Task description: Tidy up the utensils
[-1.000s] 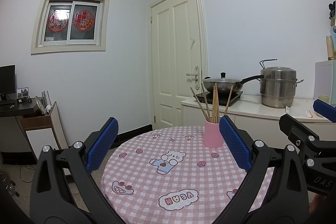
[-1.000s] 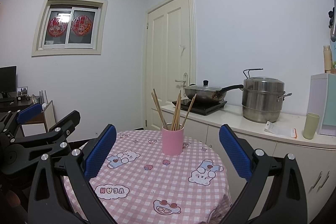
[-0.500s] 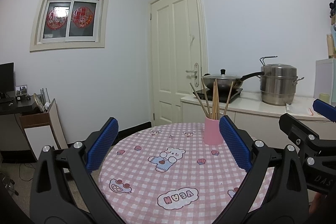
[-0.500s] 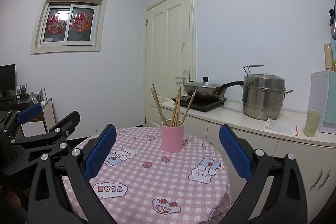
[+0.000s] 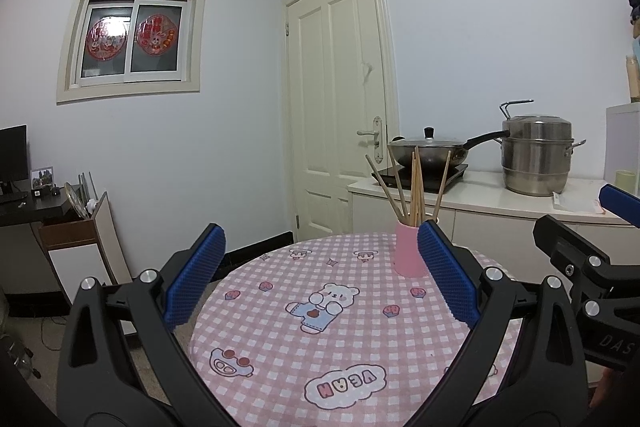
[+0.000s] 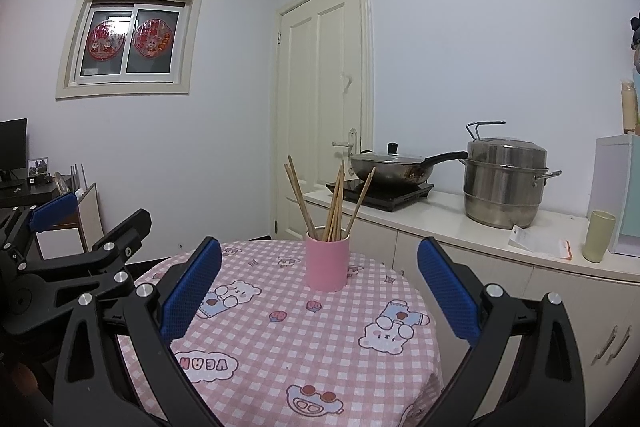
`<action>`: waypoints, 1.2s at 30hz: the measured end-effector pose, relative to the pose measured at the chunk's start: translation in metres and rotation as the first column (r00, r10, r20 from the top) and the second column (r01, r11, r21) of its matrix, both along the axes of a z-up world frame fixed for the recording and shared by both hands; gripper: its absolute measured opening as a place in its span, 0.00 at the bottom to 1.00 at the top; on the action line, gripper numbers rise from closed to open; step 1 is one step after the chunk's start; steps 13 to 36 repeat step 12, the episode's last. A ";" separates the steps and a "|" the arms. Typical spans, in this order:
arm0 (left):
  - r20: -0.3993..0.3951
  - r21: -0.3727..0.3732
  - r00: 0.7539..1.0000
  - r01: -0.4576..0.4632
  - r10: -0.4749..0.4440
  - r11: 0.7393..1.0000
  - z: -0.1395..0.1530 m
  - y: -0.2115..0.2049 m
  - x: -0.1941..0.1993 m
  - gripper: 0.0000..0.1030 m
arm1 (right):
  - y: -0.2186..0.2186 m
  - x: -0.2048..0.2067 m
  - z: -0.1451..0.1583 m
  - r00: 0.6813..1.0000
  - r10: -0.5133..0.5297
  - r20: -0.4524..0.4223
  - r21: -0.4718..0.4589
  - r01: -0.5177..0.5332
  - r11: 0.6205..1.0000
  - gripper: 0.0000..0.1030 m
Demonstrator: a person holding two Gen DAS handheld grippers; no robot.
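A pink cup [image 5: 406, 253] [image 6: 326, 261] stands upright near the far edge of a round table with a pink checked cloth [image 5: 340, 339] [image 6: 304, 339]. Several wooden chopsticks [image 5: 416, 187] [image 6: 334, 203] lean out of the cup. My left gripper [image 5: 320, 275] is open above the table's near side, holding nothing; the cup sits just behind its right finger. My right gripper [image 6: 320, 283] is open and holds nothing too, with the cup between and beyond its fingers. Each gripper shows at the edge of the other's view.
A white counter [image 6: 460, 223] behind the table holds a wok on a hob [image 6: 388, 169], a steel steamer pot [image 6: 504, 183], a green cup [image 6: 598, 235] and a paper slip. A cream door [image 5: 340, 107] is shut. A dark desk and cabinet [image 5: 76, 235] stand at left.
Both views have tilted slightly upward, so the table and cup sit lower in frame. The grippers stay open and empty.
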State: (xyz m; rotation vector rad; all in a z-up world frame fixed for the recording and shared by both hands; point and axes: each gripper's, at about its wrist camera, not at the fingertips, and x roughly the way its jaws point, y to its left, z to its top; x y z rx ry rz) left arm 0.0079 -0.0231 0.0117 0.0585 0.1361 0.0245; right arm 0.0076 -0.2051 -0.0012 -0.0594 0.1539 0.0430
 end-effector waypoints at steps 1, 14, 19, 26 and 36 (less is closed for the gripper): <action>0.000 0.003 1.000 -0.002 0.002 1.000 0.000 0.000 0.002 0.92 | 0.000 0.002 0.000 1.000 0.000 -0.001 0.000 0.000 1.000 0.92; -0.047 0.001 0.999 -0.013 0.013 1.000 -0.011 0.001 0.034 0.92 | 0.003 0.035 -0.007 0.999 0.011 -0.042 -0.020 -0.012 1.000 0.92; -0.047 0.001 0.999 -0.013 0.013 1.000 -0.011 0.001 0.034 0.92 | 0.003 0.035 -0.007 0.999 0.011 -0.042 -0.020 -0.012 1.000 0.92; -0.047 0.001 0.999 -0.013 0.013 1.000 -0.011 0.001 0.034 0.92 | 0.003 0.035 -0.007 0.999 0.011 -0.042 -0.020 -0.012 1.000 0.92; -0.047 0.001 0.999 -0.013 0.013 1.000 -0.011 0.001 0.034 0.92 | 0.003 0.035 -0.007 0.999 0.011 -0.042 -0.020 -0.012 1.000 0.92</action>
